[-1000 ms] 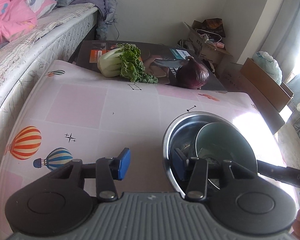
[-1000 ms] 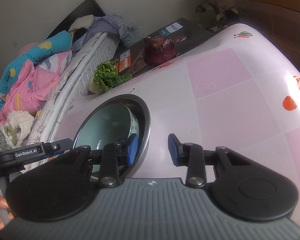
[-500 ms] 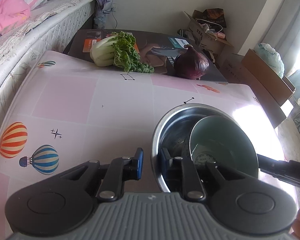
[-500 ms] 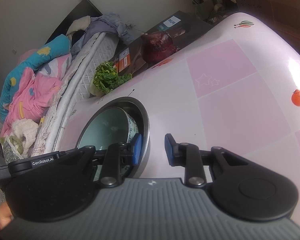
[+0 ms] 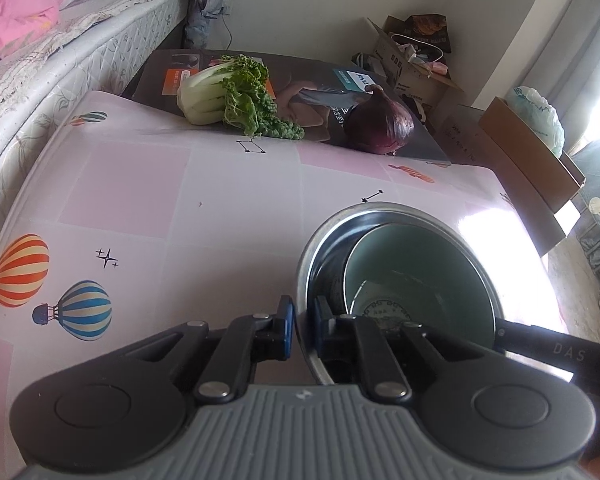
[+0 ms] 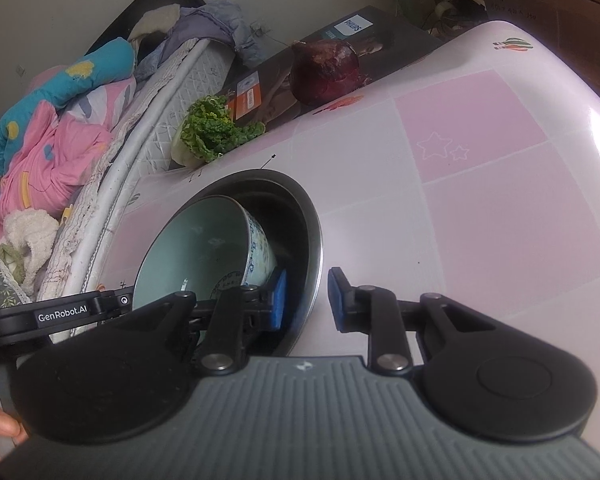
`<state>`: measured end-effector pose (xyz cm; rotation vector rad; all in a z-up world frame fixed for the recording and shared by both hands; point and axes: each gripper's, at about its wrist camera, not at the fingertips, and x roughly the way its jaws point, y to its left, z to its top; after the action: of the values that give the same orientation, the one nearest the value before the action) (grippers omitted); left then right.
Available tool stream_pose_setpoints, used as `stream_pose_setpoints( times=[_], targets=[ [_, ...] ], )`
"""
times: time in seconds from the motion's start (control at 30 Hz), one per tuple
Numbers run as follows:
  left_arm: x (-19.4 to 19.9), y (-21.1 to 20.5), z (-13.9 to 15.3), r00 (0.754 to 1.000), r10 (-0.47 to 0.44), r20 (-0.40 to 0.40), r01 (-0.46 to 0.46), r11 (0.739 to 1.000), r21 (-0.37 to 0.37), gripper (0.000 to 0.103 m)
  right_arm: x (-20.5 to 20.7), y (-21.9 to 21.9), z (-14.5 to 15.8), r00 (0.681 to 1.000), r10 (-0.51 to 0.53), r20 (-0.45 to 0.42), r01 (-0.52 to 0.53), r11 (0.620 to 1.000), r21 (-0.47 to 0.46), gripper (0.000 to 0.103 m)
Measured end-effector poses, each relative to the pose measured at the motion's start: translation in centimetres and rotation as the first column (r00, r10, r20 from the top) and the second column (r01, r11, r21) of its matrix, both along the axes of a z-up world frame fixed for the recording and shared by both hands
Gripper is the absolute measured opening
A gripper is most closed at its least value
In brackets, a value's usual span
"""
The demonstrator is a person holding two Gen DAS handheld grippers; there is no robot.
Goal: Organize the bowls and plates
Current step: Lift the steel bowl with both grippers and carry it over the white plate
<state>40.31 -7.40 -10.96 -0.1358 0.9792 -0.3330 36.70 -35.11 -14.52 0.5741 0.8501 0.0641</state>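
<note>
With its jaws just having closed, the left hand-held gripper (image 5: pixel 300 326) now clamps the near rim of the steel bowl (image 5: pixel 380 216), which stands on the bench (image 5: pixel 220 216) with the celadon bowl (image 5: pixel 416 272) leaning inside it. The right hand-held gripper (image 6: pixel 305 298), jaws narrowing, straddles the opposite rim without pressing it yet. Both bowls appear ready for a two-handed lift once it grips. Beyond lie the cabbage (image 5: pixel 228 96) and red onion (image 5: pixel 380 126)
</note>
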Motion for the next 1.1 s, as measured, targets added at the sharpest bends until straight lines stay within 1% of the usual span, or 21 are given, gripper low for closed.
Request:
stream_pose_setpoints(
  times=[0.03, 0.1, 0.17, 0.23, 0.3, 0.37, 0.47, 0.57, 0.67, 0.83, 1.03, 1.1],
  targets=[
    [0.1, 0.1, 0.0, 1.0, 0.003, 0.0, -0.003, 1.0, -0.004, 0.011, -0.1, -0.1, -0.1, 1.0, -0.006, -0.001, 0.006, 1.0, 0.003, 0.023],
    [0.2, 0.2, 0.1, 1.0, 0.016, 0.009, -0.016, 1.0, 0.001, 0.017, -0.1, -0.5, -0.2, 1.0, -0.018, 0.001, 0.018, 1.0, 0.002, 0.023],
    [0.5, 0.1, 0.2, 1.0, 0.02, 0.014, -0.02, 1.0, 0.003, 0.018, -0.1, -0.5, -0.2, 1.0, -0.022, 0.004, 0.022, 1.0, -0.001, 0.023],
    [0.7, -0.1, 0.1, 1.0, 0.018, 0.015, -0.018, 1.0, 0.004, 0.017, -0.1, -0.4, 0.1, 1.0, -0.024, 0.016, 0.025, 0.999, -0.026, 0.021],
    [0.9, -0.2, 0.1, 1.0, 0.013, 0.018, -0.013, 1.0, 0.003, 0.011, 0.1, -0.3, 0.2, 1.0, -0.019, 0.022, 0.02, 0.999, -0.03, 0.015],
    [0.8, -0.5, 0.2, 1.0, 0.011, 0.019, -0.011, 1.0, 0.015, 0.011, 0.2, -0.1, 0.4, 1.0, -0.01, 0.024, 0.01, 1.0, -0.026, 0.011],
    [0.4, -0.7, 0.4, 1.0, 0.004, 0.012, -0.005, 0.999, 0.033, 0.01, 0.0, 0.2, 0.6, 1.0, -0.005, 0.016, 0.006, 0.999, -0.036, 0.011],
    [0.2, -0.5, 0.4, 1.0, -0.009, 0.002, 0.009, 1.0, 0.019, 0.011, -0.4, -0.1, 0.6, 1.0, -0.001, 0.011, 0.001, 1.0, -0.023, 0.011],
    [0.4, -0.6, 0.4, 1.0, -0.012, 0.003, 0.012, 1.0, 0.02, 0.011, -0.5, 0.0, 0.6, 1.0, -0.003, 0.016, 0.003, 1.0, -0.031, 0.011],
    [0.8, -1.1, 0.4, 1.0, -0.019, 0.025, 0.018, 0.999, 0.041, 0.011, -0.1, -0.1, 0.4, 1.0, -0.013, 0.021, 0.013, 0.999, -0.03, 0.011],
    [1.1, -0.7, 0.2, 1.0, -0.013, 0.014, 0.013, 1.0, 0.013, 0.012, 0.2, 0.1, -0.4, 1.0, -0.02, 0.015, 0.02, 1.0, -0.008, 0.011],
    [1.1, -0.4, 0.1, 1.0, -0.012, 0.002, 0.012, 1.0, 0.0, 0.014, 0.2, 0.1, -0.6, 1.0, -0.024, 0.015, 0.024, 1.0, 0.001, 0.011]
  ],
)
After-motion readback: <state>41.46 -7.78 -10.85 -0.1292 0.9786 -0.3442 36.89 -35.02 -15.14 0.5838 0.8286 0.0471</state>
